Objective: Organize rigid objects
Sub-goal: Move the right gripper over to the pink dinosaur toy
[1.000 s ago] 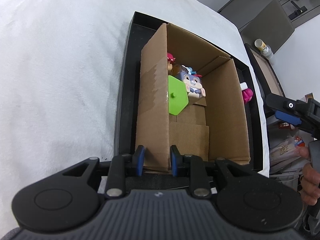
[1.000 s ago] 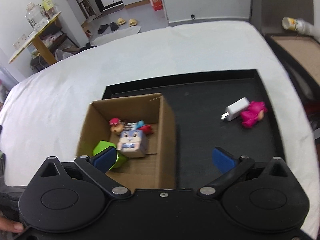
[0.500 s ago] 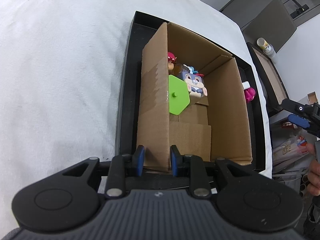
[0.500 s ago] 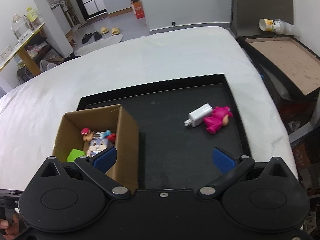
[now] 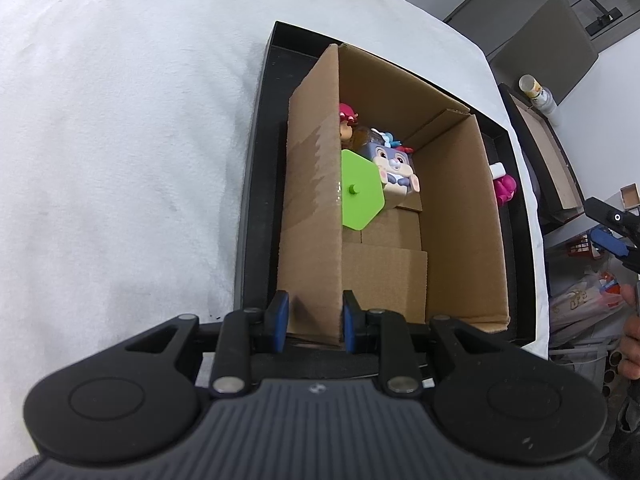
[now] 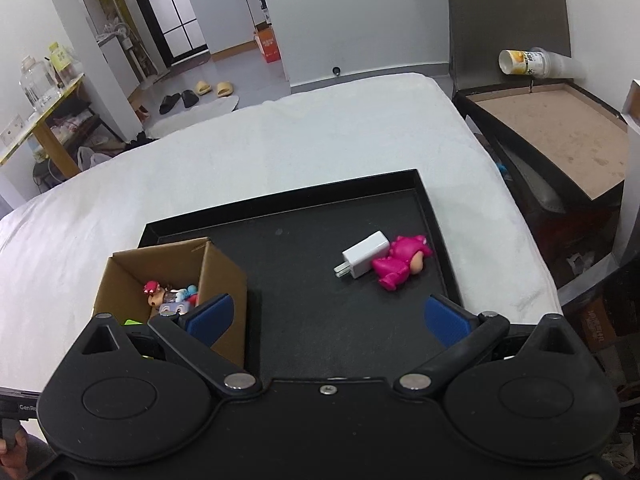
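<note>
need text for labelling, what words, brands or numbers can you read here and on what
"GenRo", cut off at the frame edge: on the left gripper handle, seen in the right wrist view.
Print on the tipped cup: too blurred to read.
Print on the orange box on the floor: too small to read.
Nothing else legible.

The left gripper (image 5: 314,318) clamps its blue-padded fingers (image 5: 279,316) on the near wall of an open brown cardboard box (image 5: 460,216) standing in a black tray (image 5: 256,168). Inside lie a green hexagonal lid (image 5: 360,190), a grey rabbit-face cube toy (image 5: 394,166) and a red-capped figurine (image 5: 347,120).
</note>
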`<state>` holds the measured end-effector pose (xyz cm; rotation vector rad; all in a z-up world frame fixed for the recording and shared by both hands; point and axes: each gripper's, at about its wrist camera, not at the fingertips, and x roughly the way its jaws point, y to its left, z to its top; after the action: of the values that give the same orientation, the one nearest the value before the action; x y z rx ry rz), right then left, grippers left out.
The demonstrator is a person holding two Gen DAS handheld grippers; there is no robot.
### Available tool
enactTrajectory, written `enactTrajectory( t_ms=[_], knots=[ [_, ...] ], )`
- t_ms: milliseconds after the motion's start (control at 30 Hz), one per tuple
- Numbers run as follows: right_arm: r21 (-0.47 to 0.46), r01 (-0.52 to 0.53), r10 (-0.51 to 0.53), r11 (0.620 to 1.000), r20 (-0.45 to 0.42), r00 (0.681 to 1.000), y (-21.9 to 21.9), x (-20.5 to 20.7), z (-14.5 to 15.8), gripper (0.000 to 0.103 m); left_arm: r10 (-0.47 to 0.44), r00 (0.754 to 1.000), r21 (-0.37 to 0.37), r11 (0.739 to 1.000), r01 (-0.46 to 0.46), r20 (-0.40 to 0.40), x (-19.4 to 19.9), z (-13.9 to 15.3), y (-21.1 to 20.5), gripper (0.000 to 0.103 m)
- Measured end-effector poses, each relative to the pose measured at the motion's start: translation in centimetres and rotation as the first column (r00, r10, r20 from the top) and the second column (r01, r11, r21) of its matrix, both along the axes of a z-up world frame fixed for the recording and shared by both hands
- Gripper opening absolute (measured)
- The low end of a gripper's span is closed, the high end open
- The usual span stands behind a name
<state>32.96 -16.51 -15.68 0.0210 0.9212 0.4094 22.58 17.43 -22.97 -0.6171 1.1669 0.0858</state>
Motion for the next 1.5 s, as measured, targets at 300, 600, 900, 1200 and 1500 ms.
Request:
enactTrajectory(
  t_ms=[300, 600, 900, 1200, 1500],
  knots=[
    [-0.102, -0.008, 0.009, 0.995, 0.01, 1.0, -0.7, 1.0, -1.5, 0.103, 0.0, 1.0, 0.007, 1.0, 0.0, -0.011, 0.3, -0.1, -0.1, 0.025],
    [-0.027, 0.053, -0.054, 0.998, -0.033, 0.998, -1.4, 3.3, -3.4, 0.103, -0.001, 1.0, 0.009, 1.0, 0.001, -0.014, 0.4, -0.2, -0.1, 0.025],
    [0.032, 0.141, -0.139, 0.989, -0.065, 0.988, -1.8, 6.2, -4.8, 0.098, -0.008, 1.0, 0.003, 1.0, 0.008, -0.03, 0.9, -0.8, -0.1, 0.025],
    [0.09, 0.272, -0.253, 0.958, -0.179, 0.951, -2.6, 8.8, -7.6, 0.066, -0.01, 0.999, 0.007, 1.0, 0.011, -0.04, 1.3, -1.0, -0.1, 0.025],
    [0.1, 0.343, -0.312, 0.934, -0.239, 0.919, -2.6, 10.1, -9.2, 0.06, -0.012, 0.999, 0.015, 1.0, 0.013, -0.046, 1.6, -1.3, -0.1, 0.025]
  ],
)
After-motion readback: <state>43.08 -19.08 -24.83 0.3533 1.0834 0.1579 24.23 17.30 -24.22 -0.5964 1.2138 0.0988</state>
